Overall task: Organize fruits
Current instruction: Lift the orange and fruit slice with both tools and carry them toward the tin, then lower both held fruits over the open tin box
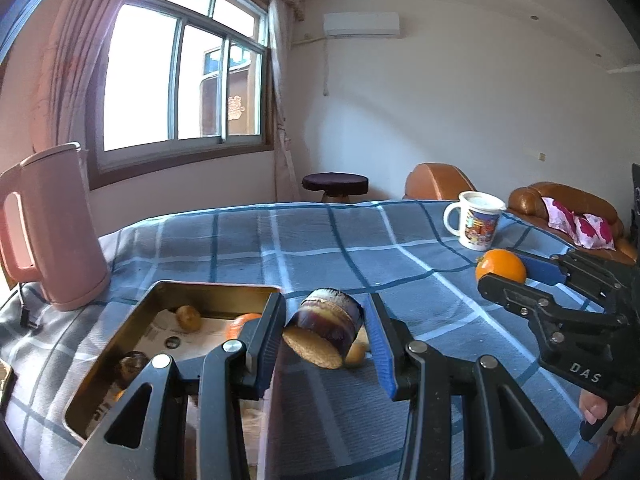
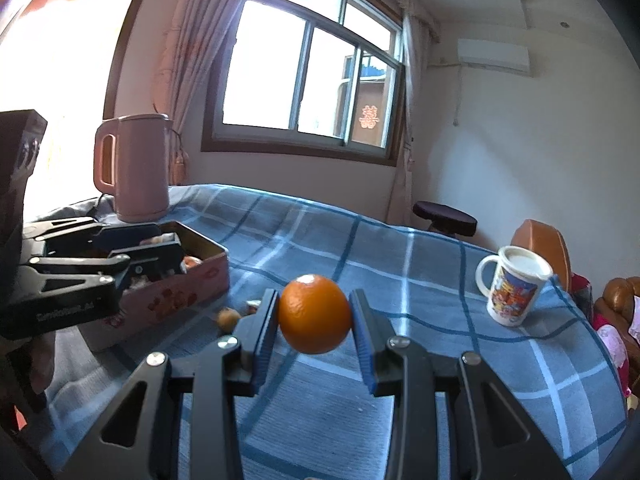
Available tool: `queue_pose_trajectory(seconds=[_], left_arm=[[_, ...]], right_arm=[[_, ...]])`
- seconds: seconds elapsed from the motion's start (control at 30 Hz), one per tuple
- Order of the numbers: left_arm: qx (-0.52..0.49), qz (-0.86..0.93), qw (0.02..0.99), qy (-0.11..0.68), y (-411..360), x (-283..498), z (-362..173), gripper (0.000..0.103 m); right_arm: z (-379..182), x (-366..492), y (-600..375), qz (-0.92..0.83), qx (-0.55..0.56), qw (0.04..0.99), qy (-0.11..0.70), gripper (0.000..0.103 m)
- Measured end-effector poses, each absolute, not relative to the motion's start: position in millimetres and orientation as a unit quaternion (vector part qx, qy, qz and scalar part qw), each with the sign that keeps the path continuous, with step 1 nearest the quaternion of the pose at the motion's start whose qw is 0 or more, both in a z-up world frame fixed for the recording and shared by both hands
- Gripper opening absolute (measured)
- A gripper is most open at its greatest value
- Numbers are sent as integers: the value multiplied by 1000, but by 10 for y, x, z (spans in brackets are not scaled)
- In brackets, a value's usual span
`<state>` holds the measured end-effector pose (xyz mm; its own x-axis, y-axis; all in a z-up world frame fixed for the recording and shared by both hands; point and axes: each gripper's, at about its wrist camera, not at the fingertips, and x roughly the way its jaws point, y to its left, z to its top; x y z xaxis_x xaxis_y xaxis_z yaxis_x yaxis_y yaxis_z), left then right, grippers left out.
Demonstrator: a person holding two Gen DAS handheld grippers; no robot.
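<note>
Left tongs [image 1: 324, 332] clamped on dark purple sugarcane chunk [image 1: 326, 326], pale cut end facing camera, lifted just beside gold tin [image 1: 120, 344]. Right tongs [image 2: 314, 314] clamped on round glossy orange [image 2: 314, 314], held clear above cloth. Tin holds small brown fruit [image 1: 189, 317], orange piece, dark lump. Another small brown fruit [image 2: 228, 318] loose near tin. Worktop under blue plaid cloth [image 1: 320, 240]. Pink kettle [image 1: 56, 224] far left, cartoon mug [image 1: 476, 218] far right. Behind: bright window [image 1: 180, 80], stool [image 1: 335, 184], brown sofa [image 1: 560, 200].
</note>
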<state>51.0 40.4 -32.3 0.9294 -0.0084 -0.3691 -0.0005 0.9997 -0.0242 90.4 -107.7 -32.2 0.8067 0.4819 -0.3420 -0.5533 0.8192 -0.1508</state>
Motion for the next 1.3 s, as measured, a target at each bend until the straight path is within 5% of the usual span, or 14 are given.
queue_pose_trajectory(seconds=[1.3], left_arm=[[-32,102,965,241,1445,412,-398,43]], right_arm=[[-268,759,355,395,-176,889,150,38]])
